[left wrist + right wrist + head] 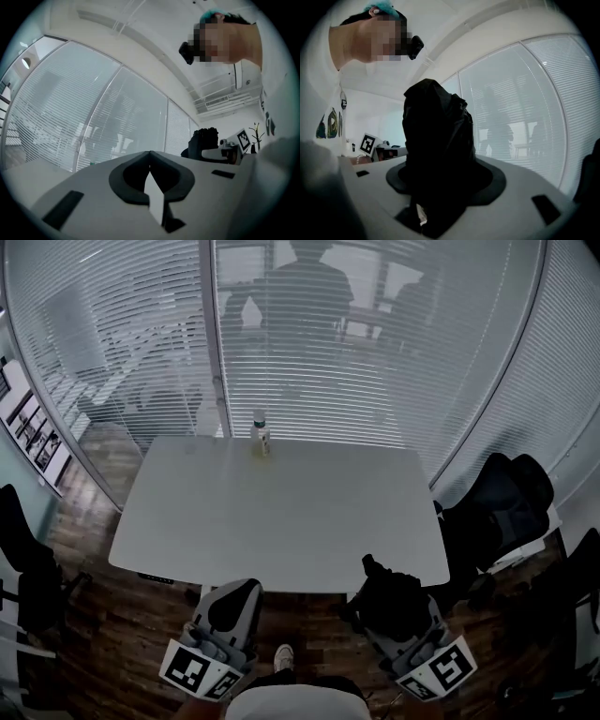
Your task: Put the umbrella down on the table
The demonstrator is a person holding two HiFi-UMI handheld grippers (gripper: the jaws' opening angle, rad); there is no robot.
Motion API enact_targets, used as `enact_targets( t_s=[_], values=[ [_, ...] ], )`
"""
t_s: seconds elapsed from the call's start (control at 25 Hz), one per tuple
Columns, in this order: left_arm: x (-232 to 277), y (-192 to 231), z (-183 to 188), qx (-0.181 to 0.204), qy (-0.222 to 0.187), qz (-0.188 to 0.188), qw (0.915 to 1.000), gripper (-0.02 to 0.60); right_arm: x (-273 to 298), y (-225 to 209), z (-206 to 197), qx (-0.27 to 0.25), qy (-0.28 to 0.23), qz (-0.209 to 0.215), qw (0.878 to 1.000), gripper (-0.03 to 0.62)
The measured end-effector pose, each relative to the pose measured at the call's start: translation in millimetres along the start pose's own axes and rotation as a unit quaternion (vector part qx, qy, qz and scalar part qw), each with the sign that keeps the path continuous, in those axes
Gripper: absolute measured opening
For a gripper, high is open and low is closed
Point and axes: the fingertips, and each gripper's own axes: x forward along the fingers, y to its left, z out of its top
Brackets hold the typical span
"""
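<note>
A folded black umbrella [387, 594] sits between the jaws of my right gripper [398, 613], which is shut on it just short of the table's near edge. In the right gripper view the umbrella [436, 136] stands up from the jaws and hides the fingertips. My left gripper [233, 604] hangs level beside it at the lower left, its jaws shut tip to tip with nothing between them [149, 154]. The left gripper view also catches the umbrella [204, 140] off to its right. The white table [281, 521] lies ahead of both grippers.
A small bottle [262, 435] stands at the table's far edge, in front of a glass wall with blinds [375, 352]. A black office chair [502, 507] stands to the table's right and another dark chair [19, 549] to its left. The floor is wood.
</note>
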Motion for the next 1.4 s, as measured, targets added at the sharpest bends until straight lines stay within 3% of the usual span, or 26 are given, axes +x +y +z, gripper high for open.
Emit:
enact_targets(
  t_s=[0.44,0.68,1.0,1.4],
  values=[
    [30,51,-13,-0.011,0.011,-0.008,0.9998,0.012,52,-25,-16,0.008,0.014,-0.017,1.000,0.256],
    [66,68,-16,-0.010,0.010,-0.002,0.9999,0.012,74,-61,-16,0.005,0.012,-0.017,1.000,0.256],
    [144,88,-25,-0.001,0.012,-0.004,0.9999,0.012,106,-133,-20,0.006,0.007,-0.019,1.000,0.256],
    [255,80,-41,0.007,0.010,-0.002,0.9999,0.012,122,-248,-24,0.010,-0.003,-0.016,1.000,0.256]
  ],
)
